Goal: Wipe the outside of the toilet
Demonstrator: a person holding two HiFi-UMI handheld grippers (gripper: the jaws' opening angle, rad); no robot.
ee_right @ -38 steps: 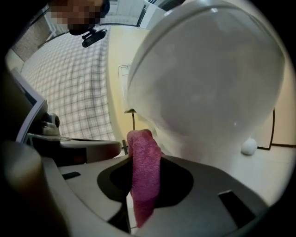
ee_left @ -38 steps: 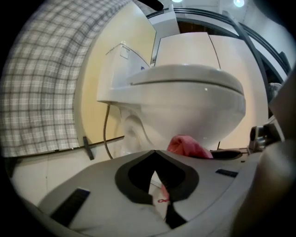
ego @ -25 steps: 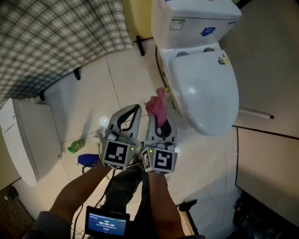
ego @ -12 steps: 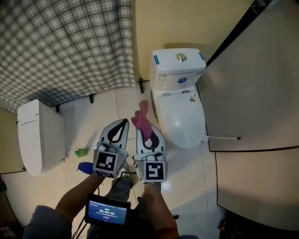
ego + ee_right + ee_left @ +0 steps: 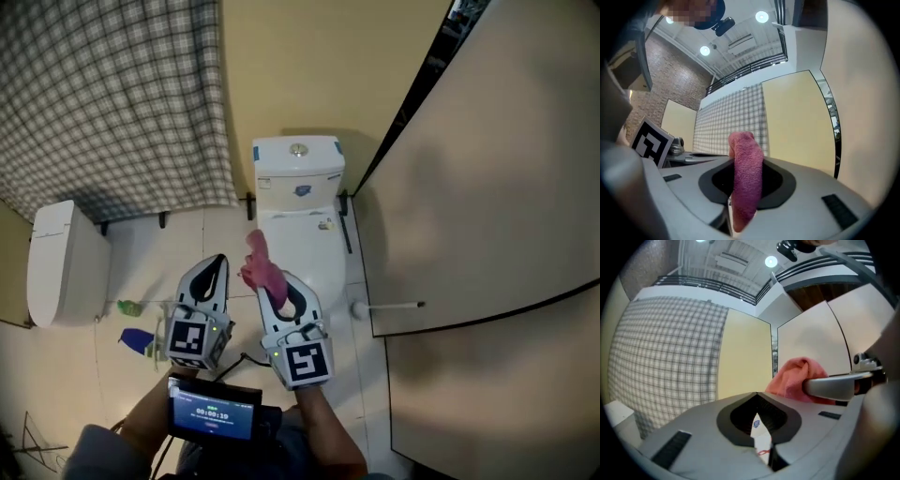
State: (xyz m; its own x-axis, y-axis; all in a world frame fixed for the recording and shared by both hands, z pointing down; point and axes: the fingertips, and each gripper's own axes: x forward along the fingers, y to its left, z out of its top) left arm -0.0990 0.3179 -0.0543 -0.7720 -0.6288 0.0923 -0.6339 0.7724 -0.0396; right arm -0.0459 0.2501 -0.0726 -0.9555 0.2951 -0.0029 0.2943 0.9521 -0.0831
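Now pinching pink cloth (image 5: 746,168) in right gripper (image 5: 274,281); soft, light, floppy, so best taken mid-fold. Shut, apparently on nothing, at left gripper (image 5: 213,267). Wiping not begun: toilet (image 5: 298,178) at twelve o'clock, apart, hard, probably slick.

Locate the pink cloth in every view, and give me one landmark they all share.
Head view: cloth at centre, in the right gripper, just left of the toilet.
Left gripper view: cloth right of centre.
Right gripper view: cloth at bottom centre, clamped between the jaws.
Shared landmark: the checked curtain.
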